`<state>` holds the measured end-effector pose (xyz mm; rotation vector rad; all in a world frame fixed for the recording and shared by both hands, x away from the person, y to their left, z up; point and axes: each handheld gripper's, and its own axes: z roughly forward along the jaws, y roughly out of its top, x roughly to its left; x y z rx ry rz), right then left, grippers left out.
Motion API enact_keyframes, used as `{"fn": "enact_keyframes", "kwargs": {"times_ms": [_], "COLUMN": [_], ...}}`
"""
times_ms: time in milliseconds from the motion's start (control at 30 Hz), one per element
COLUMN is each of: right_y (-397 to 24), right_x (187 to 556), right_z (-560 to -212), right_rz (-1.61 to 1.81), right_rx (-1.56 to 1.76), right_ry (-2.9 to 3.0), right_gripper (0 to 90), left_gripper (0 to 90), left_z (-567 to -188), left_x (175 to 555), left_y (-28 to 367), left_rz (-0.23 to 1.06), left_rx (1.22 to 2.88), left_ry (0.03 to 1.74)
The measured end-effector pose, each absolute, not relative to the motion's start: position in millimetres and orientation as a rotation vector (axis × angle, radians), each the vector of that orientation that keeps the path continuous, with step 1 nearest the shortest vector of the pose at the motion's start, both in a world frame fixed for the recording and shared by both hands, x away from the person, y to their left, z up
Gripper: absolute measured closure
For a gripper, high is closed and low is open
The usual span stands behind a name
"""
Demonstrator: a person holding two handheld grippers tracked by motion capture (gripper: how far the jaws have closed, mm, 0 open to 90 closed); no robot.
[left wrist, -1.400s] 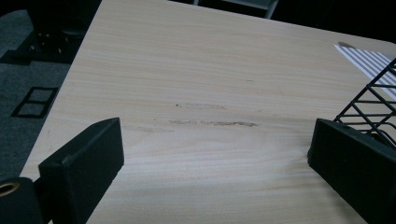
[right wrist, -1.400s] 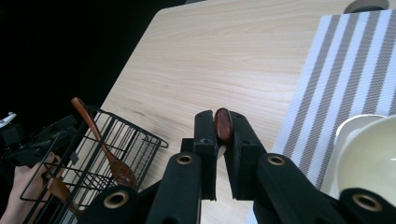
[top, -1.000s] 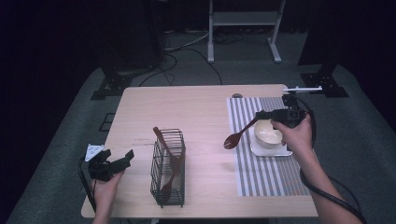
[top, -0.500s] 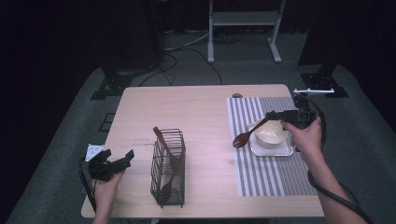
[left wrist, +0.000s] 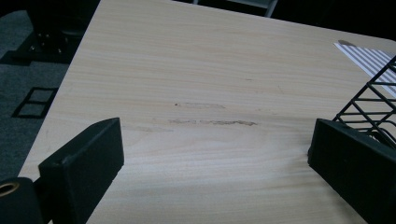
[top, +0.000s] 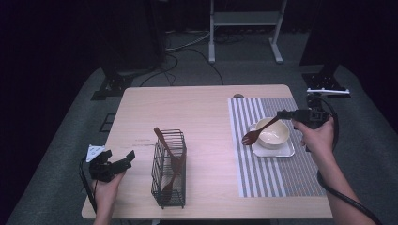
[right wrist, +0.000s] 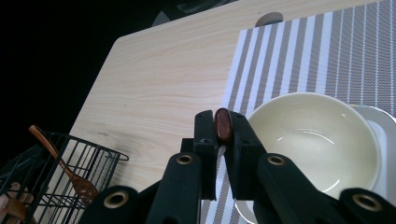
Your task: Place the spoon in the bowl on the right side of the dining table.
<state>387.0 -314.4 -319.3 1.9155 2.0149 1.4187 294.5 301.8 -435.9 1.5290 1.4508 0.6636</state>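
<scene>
My right gripper (top: pixel 284 114) is shut on the handle end of a wooden spoon (top: pixel 250 136). The spoon slants down to the left, and its head hangs by the left rim of a cream bowl (top: pixel 272 133). That bowl stands on a white square plate (top: pixel 287 151), which lies on a striped placemat (top: pixel 277 178). In the right gripper view the jaws (right wrist: pixel 223 133) pinch the handle tip (right wrist: pixel 223 121) in front of the bowl (right wrist: pixel 308 140). My left gripper (top: pixel 121 161) stands open at the table's front left. Nothing is between its jaws (left wrist: pixel 215 154).
A black wire basket (top: pixel 170 171) with wooden utensils (top: pixel 163 138) stands left of centre; its corner (left wrist: pixel 373 100) is near my left gripper's right jaw. A small dark disc (top: pixel 238 96) lies at the table's far edge. A metal stand (top: pixel 244 18) is on the floor behind.
My right gripper has moved to the right with the spoon, so the spoon's head now hangs beside the bowl instead of over the placemat's left edge. The left gripper has stayed put.
</scene>
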Motion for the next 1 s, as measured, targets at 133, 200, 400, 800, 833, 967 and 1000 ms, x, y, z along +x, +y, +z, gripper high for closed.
{"fn": "enact_keyframes", "kwargs": {"times_ms": [133,200,400,800,833,967,1000], "right_y": [-320,-323,-332,-345,-345,-350,-352], "right_x": [386,386,385,386,386,385,385], "right_z": [-319,-319,-317,-319,-318,-317,-317], "right_rz": [1.416,1.416,1.413,1.417,1.417,1.421,1.423], "right_rx": [1.929,1.934,1.942,1.977,1.977,1.979,1.987], "right_ry": [1.996,1.989,1.963,1.900,1.898,1.879,1.870], "right_gripper": [82.9,82.9,82.9,82.9,82.9,82.9,82.9], "left_gripper": [2.6,2.6,2.6,2.6,2.6,2.6,2.6], "left_z": [-436,-436,-436,-436,-436,-436,-436], "left_x": [294,295,295,294,294,294,294], "left_y": [301,301,302,302,301,301,301], "left_rz": [0.664,0.664,0.664,0.666,0.666,0.667,0.667], "left_rx": [1.528,1.531,1.530,1.531,1.530,1.528,1.525], "left_ry": [1.451,1.451,1.452,1.451,1.451,1.450,1.449]}}
